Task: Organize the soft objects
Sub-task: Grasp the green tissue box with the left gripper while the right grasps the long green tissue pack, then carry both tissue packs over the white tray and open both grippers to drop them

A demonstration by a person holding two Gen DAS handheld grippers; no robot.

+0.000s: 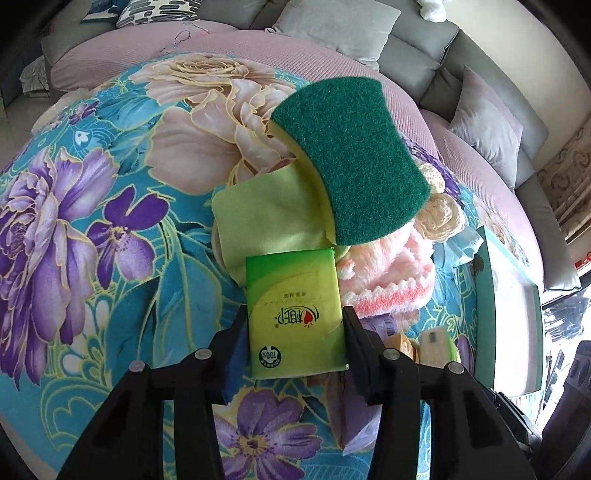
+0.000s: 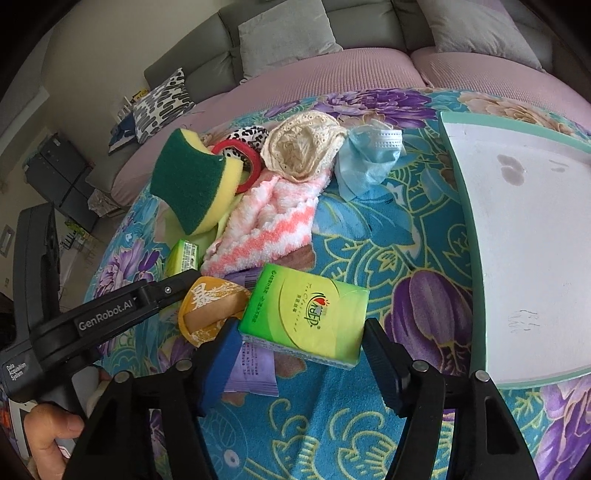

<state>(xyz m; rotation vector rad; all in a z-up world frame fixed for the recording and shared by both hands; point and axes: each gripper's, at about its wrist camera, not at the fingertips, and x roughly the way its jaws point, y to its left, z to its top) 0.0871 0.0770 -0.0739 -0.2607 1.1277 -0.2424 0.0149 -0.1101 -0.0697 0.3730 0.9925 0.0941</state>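
A pile of soft items lies on a floral cloth. My left gripper [image 1: 293,334] is shut on a green tissue pack [image 1: 295,314], which also shows in the right wrist view [image 2: 181,256]. My right gripper [image 2: 301,341] is open around a second green tissue pack [image 2: 306,317], its fingers beside it on each side. A green and yellow sponge [image 1: 351,162] [image 2: 192,184] leans on a light green cloth [image 1: 269,218]. A pink and white towel [image 2: 266,229], a cream lace piece [image 2: 303,147] and a blue face mask [image 2: 365,162] lie close by.
A white tray with a teal rim [image 2: 517,251] stands at the right. A red tape ring [image 2: 251,162], a yellow wrapped snack [image 2: 210,306] and a purple packet [image 2: 251,373] lie in the pile. A sofa with pillows [image 1: 332,29] runs behind the table.
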